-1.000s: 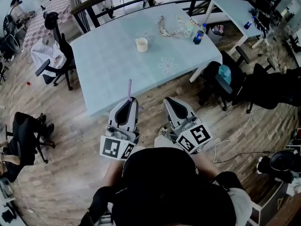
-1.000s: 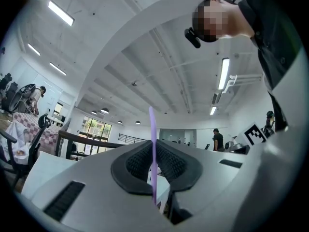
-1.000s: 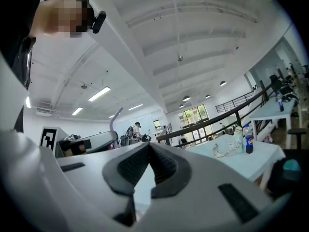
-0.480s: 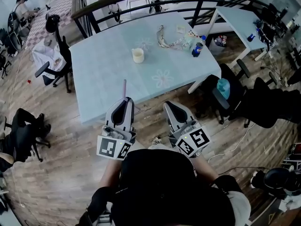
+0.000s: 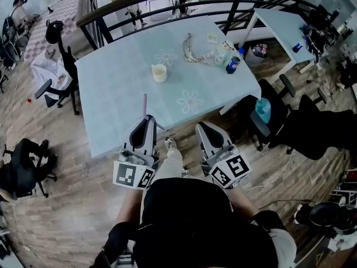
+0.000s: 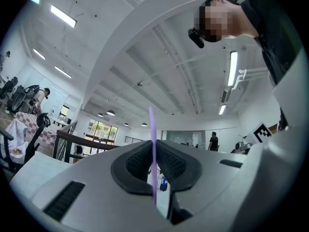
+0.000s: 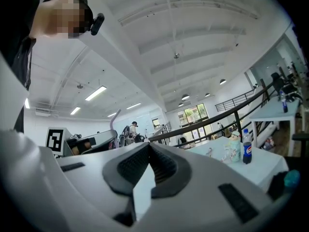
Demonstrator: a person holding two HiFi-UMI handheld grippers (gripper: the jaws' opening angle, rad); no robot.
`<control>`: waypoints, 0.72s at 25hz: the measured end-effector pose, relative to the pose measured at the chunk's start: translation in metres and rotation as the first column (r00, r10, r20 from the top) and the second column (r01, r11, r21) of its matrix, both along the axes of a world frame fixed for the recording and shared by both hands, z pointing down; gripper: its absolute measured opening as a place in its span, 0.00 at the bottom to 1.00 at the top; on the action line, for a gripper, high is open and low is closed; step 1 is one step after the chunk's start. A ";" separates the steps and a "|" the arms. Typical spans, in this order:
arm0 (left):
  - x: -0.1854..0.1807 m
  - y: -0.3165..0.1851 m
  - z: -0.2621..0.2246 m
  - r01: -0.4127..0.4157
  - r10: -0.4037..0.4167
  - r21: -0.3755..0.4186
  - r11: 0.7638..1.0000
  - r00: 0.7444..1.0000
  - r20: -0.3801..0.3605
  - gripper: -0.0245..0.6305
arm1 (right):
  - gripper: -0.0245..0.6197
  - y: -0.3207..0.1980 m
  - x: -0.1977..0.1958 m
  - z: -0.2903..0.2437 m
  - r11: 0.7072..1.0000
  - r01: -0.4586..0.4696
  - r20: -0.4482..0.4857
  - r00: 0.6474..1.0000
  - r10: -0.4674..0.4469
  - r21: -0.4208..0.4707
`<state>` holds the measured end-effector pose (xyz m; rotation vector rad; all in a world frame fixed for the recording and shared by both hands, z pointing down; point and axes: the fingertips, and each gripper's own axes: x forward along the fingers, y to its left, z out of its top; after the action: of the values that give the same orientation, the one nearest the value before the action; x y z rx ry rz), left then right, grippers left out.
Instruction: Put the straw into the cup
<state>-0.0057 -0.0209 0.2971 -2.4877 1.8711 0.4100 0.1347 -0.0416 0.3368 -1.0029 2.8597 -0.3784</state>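
Head view: left gripper [image 5: 146, 118] pinches slender purple straw [image 5: 145, 104].

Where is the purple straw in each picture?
Head view: the straw sticks up from the left tongs, below the middle of the picture.
Left gripper view: the straw stands in the middle, pinched between the tongs.
Right gripper view: the straw pokes up small at the left, above the left tongs.
Shared landmark: the blue bottle on the table.

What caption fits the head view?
Left gripper holds a purple straw upright at the table edge; the cup stands farther in; right gripper empty.
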 end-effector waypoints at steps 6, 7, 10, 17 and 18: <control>-0.016 -0.061 0.006 0.013 -0.013 -0.003 1.000 1.000 -0.020 0.08 | 0.05 -0.054 -0.017 -0.002 1.000 0.022 -0.021 1.000 -0.022 0.001; -0.019 -0.073 0.008 0.020 -0.020 -0.003 1.000 0.999 -0.025 0.08 | 0.05 -0.066 -0.019 -0.001 1.000 0.026 -0.029 0.999 -0.026 0.002; -0.027 -0.108 0.012 0.036 -0.036 -0.001 0.999 0.998 -0.042 0.08 | 0.05 -0.102 -0.026 0.001 1.000 0.028 -0.045 0.999 -0.029 -0.006; -0.053 -0.175 0.023 0.054 -0.056 -0.032 0.998 0.997 -0.057 0.08 | 0.05 -0.165 -0.048 -0.005 0.999 0.040 -0.070 0.997 -0.040 -0.002; -0.057 -0.185 0.025 0.053 -0.055 -0.036 0.998 0.997 -0.058 0.08 | 0.05 -0.174 -0.051 -0.005 0.999 0.039 -0.072 0.997 -0.039 -0.002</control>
<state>-0.0625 -0.2056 0.3219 -2.4663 1.9795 0.4585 0.0835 -0.2153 0.3315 -0.9823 2.9473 -0.3532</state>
